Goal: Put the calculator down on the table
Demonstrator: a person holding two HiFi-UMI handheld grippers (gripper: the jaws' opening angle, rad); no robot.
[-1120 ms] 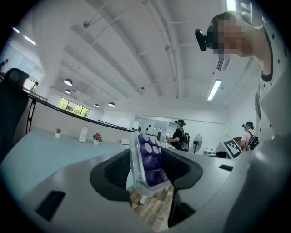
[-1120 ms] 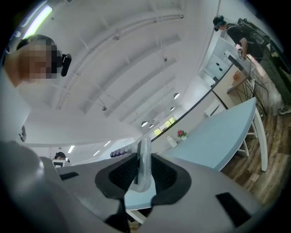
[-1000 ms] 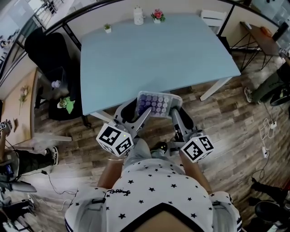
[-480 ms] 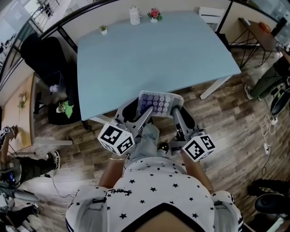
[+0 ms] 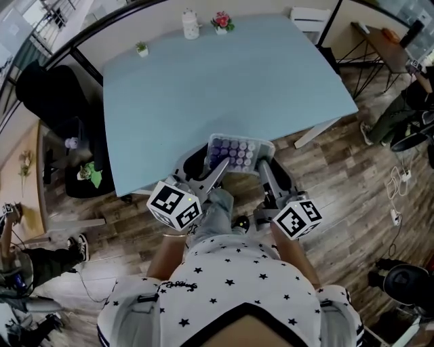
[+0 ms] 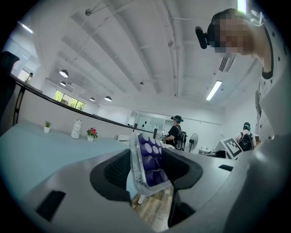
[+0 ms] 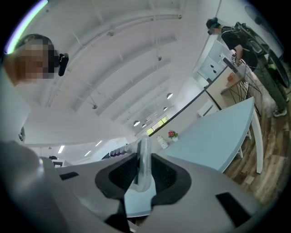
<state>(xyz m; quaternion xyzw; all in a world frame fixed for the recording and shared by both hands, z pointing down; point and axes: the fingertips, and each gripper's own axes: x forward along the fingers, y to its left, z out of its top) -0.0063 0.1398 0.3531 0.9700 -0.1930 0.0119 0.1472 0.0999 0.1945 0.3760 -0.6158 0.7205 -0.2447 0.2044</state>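
Probably an open-plan office or lab: a pale blue worktop ahead of the left tongs and right tongs, a black office chair to their left, cables across the plank floor to their right, and strip lights overhead.

Head view looks down; both gripper views face the table.

**Layout at the table's near edge**

The clear-cased calculator with round purple keys is at the near edge of the pale blue rectangular table. The left gripper is on its left end and the right gripper on its right end. Along the far edge, left to right, stand a small green potted plant, a white ceramic jar and a pink potted flower. A black office chair stands left of the table.
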